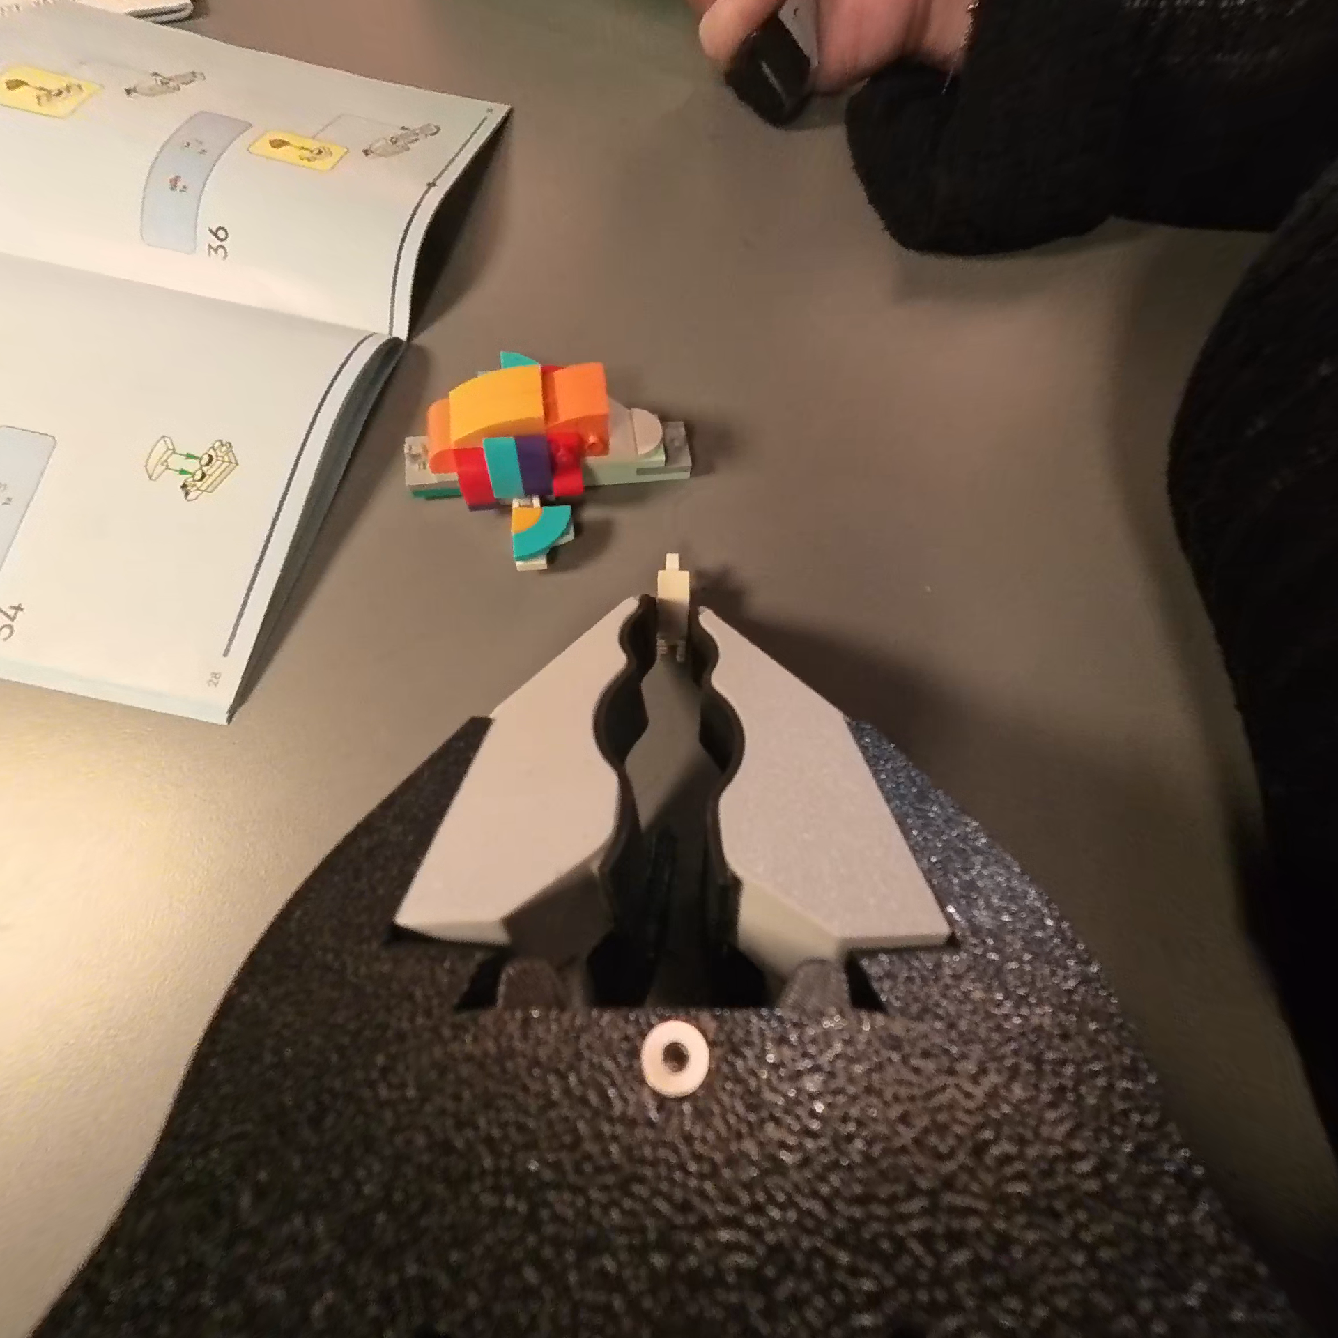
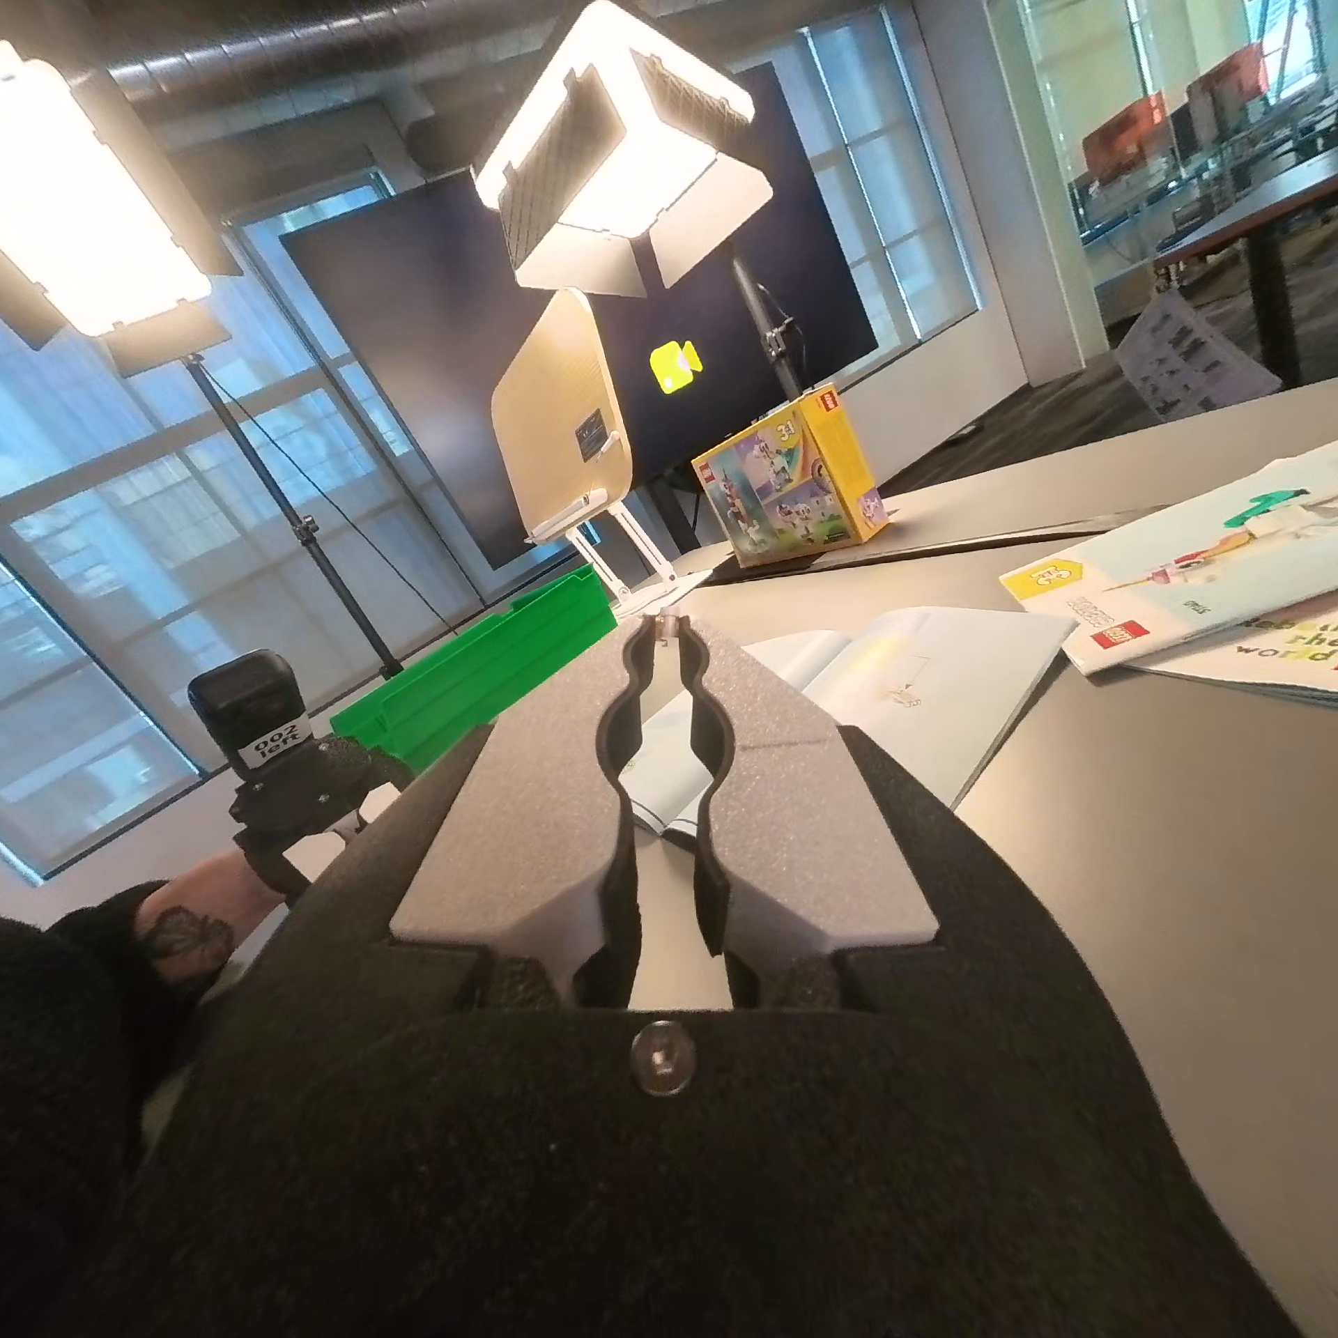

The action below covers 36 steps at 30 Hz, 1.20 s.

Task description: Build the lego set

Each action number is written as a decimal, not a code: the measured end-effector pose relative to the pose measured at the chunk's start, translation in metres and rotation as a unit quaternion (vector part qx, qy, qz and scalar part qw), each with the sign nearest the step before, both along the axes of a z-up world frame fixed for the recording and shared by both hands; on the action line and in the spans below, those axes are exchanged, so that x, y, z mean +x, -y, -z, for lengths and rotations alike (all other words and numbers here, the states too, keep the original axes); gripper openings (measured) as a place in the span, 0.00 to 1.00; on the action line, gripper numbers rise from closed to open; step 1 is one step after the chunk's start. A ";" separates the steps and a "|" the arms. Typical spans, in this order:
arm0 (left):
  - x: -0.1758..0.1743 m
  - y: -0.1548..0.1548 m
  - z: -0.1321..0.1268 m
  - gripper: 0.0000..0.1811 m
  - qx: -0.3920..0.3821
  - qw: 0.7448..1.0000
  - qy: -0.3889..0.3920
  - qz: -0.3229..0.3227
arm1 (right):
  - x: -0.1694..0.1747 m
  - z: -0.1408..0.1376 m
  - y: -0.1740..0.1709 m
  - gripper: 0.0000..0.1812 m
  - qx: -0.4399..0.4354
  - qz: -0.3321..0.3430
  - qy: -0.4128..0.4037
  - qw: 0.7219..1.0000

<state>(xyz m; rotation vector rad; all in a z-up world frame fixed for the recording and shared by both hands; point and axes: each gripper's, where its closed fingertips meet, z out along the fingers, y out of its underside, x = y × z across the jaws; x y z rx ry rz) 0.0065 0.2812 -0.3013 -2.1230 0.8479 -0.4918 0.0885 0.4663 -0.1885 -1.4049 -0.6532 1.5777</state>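
A small multicoloured lego model (image 1: 536, 442) of orange, yellow, red, teal and purple pieces on a grey and pale green base lies on the grey table (image 1: 832, 376). My left gripper (image 1: 670, 615) is shut on a small cream piece (image 1: 672, 590) that sticks out past the fingertips, just right of and nearer than the model. My right gripper (image 2: 667, 624) is tilted upward above the table and shut on a tiny grey piece (image 2: 670, 624) at its tips. The left gripper's camera (image 2: 250, 713) shows at the left of the right wrist view.
An open instruction booklet (image 1: 181, 362) lies left of the model; it also shows in the right wrist view (image 2: 905, 680). More booklets (image 2: 1195, 572), a yellow lego box (image 2: 789, 485), a green bin (image 2: 470, 673) and lamps on stands stand beyond. A hand and dark sleeve (image 1: 1050, 130) are at upper right. My right fingertips sit around 25 cm from my left ones.
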 end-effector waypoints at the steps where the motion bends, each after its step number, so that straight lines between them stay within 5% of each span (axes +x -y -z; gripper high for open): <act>1: 0.000 0.000 0.000 0.03 0.000 1.000 0.000 0.000 | 0.000 0.000 0.000 0.02 0.000 0.000 -0.001 1.000; 26: -0.004 -0.005 -0.002 0.03 -0.002 1.000 0.011 -0.025 | -0.007 0.002 0.008 0.02 0.031 -0.013 0.024 0.999; 31: 0.016 -0.009 -0.035 0.03 -0.004 0.984 0.173 -0.045 | -0.029 -0.002 0.052 0.02 0.068 -0.099 0.034 0.992; 36: 0.034 -0.007 -0.073 0.03 -0.016 0.934 0.356 -0.019 | -0.046 -0.006 0.097 0.02 0.102 -0.186 0.018 0.977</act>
